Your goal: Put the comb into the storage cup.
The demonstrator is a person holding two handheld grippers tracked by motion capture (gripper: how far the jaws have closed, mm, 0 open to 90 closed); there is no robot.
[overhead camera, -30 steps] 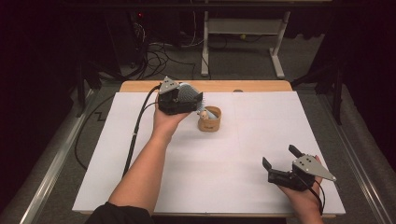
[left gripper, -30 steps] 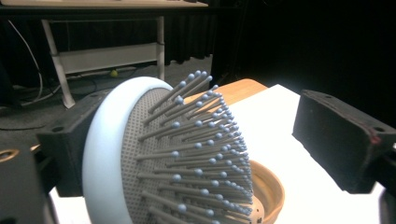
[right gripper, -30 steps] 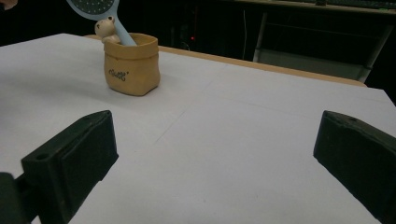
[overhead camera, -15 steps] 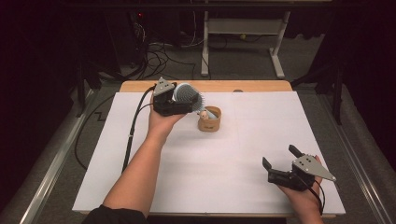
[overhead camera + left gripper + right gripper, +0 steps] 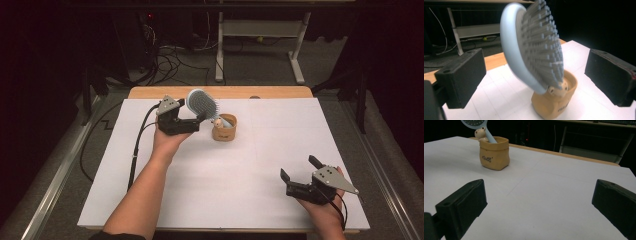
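Note:
A pale blue hairbrush (image 5: pixel 202 104) stands handle-down in a small tan pot (image 5: pixel 224 128) at the back middle of the white sheet, its head leaning left. A little bear figure (image 5: pixel 480 132) sits on the pot's rim. My left gripper (image 5: pixel 195 122) is just left of the pot, and its jaws have just been opening. In the left gripper view the brush head (image 5: pixel 531 50) rises between the two wide-apart pads (image 5: pixel 461 77) without touching them, above the pot (image 5: pixel 556 105). My right gripper (image 5: pixel 300 168) rests open at the front right with nothing between its jaws, far from the pot (image 5: pixel 494 153).
The white sheet (image 5: pixel 250 170) covers a wooden table whose back edge (image 5: pixel 220 92) shows behind the pot. The left gripper's cable (image 5: pixel 137 145) trails over the sheet's left side. A metal desk frame (image 5: pixel 260 30) and floor cables (image 5: pixel 175 55) lie beyond the table.
The left hand has drawn back to the left and down, away from the pot, uncovering the brush head. The brush stays standing in the pot. The right gripper has not moved.

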